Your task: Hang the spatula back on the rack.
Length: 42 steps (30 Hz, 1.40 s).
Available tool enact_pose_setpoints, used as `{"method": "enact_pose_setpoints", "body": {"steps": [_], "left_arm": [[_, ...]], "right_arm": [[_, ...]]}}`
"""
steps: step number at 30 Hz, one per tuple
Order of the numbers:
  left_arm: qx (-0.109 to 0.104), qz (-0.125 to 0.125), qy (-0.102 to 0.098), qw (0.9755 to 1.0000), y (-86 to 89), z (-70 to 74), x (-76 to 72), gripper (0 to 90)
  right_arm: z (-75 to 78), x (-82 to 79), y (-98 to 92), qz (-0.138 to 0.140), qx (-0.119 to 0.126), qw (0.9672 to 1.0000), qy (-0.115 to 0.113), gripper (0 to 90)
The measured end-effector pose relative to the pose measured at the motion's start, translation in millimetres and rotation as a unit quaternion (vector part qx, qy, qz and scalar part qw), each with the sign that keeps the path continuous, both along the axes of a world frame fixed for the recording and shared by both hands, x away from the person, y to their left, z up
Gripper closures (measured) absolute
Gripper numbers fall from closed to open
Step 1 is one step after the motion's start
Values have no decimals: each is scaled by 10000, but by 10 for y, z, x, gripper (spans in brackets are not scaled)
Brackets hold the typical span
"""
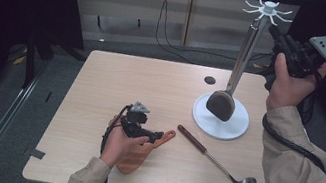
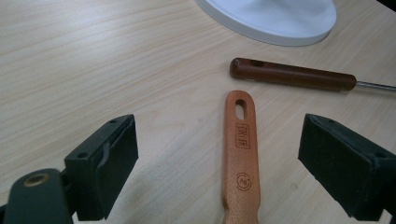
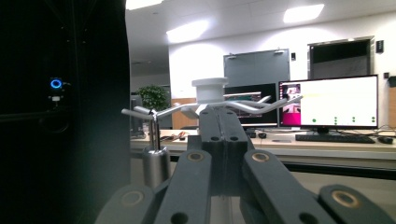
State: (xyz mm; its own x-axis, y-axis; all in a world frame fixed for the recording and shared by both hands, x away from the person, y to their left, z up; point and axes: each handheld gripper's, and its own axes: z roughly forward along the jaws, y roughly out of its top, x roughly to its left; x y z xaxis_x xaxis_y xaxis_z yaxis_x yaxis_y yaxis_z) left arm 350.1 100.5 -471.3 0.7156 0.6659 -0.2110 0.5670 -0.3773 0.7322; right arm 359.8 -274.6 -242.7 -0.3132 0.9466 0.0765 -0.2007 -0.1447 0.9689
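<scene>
The left gripper (image 2: 219, 163) has its jaws spread wide, and the handle of the wooden spatula (image 2: 241, 158) runs up between them without touching either pad. In the high view this gripper (image 1: 156, 135) lies low over the near left part of the table (image 1: 100, 90), held by the left hand (image 1: 120, 146), and the spatula (image 1: 140, 153) lies flat beneath it, its broad blade toward the near edge and its handle pointing to the far right.

Just to the right of the spatula's handle tip lies the ladle (image 1: 217, 159), also flat on the table, its dark brown handle (image 2: 292, 74) toward the spatula and its steel bowl toward the near right. Handle tip and ladle are close but apart.

The right gripper (image 3: 223, 140) has its jaws pressed together with nothing between them. It is raised well above the far right of the table in the right hand (image 1: 290, 83), its tip right at the white hook crown (image 3: 210, 93) of the utensil stand (image 1: 261, 10); whether it touches a hook cannot be told.

From that crown hangs a steel-handled turner (image 1: 222, 104), its dark blade down over the stand's round white base (image 1: 236, 127), which sits on the far right half of the table, beyond the ladle
</scene>
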Motion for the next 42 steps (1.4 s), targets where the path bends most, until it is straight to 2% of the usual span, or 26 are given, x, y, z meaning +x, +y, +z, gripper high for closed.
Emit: {"method": "enact_pose_setpoints", "body": {"steps": [1, 2, 7, 12, 16, 22, 26, 29, 31, 39, 41, 42], "left_arm": [[-2, 6, -3, 10000, 0, 0, 0, 118], [3, 6, -5, 10000, 1, 1, 2, 118], [15, 1, -23, 10000, 4, 6, 5, 118], [31, 15, -27, 10000, 7, 7, 4, 118], [65, -11, -33, 10000, 11, 10, 4, 118], [41, 4, -10, 10000, 4, 5, -3, 118], [28, -17, -6, 10000, -6, -6, -3, 119], [100, -37, -25, 9999, -6, -6, -4, 118], [31, -15, -9, 10000, -7, -5, -6, 118], [108, -11, -20, 9999, 1, 5, -9, 119], [9, 82, -21, 10000, -9, -3, -14, 118], [30, 42, -27, 10000, -3, -4, -11, 118]], "right_arm": [[-1, 2, 20, -2, 46, 10000, 19, 900], [-6, 0, 23, 31, -26, 10000, 23, 900], [3, 2, 71, 86, 5, 10000, 23, 900], [8, 7, 82, 131, -66, 9999, 38, 900], [7, -7, 91, 118, -7, 9999, 31, 900], [-61, -47, 73, 163, -22, 9998, 84, 900], [-151, -82, 83, 367, -118, 9991, 196, 869], [-262, -129, 115, 550, -299, 9975, 334, 820], [-318, -156, 127, 616, -383, 9966, 396, 797], [-630, -284, 197, 1097, -694, 9887, 748, 702], [-700, -309, 213, 1134, -751, 9872, 833, 661], [-728, -320, 219, 1152, -765, 9867, 852, 647]]}}
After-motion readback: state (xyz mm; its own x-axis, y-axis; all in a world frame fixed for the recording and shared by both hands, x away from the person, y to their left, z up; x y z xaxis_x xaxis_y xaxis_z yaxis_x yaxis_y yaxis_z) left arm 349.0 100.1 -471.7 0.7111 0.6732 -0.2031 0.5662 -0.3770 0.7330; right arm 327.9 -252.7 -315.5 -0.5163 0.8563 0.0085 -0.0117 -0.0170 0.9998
